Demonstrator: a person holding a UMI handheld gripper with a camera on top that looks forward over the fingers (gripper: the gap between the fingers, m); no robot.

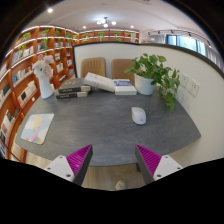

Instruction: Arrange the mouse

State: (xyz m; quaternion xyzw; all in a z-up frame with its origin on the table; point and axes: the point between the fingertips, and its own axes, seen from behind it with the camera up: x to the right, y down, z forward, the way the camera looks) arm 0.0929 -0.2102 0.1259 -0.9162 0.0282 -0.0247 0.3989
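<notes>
A pale grey mouse [138, 115] lies on the grey round-cornered table [100, 135], right of the middle, well beyond my fingers. My gripper [113, 160] is open and empty, held above the table's near edge. Its two magenta pads [78, 160] stand wide apart with only table and floor between them.
A mousepad with a pale picture [37, 127] lies at the table's left. Stacked books [73, 91] and more books [112, 85] lie at the back. A potted plant [150, 72] stands at the back right, a vase of flowers [44, 72] at the back left. Bookshelves [30, 60] line the left wall.
</notes>
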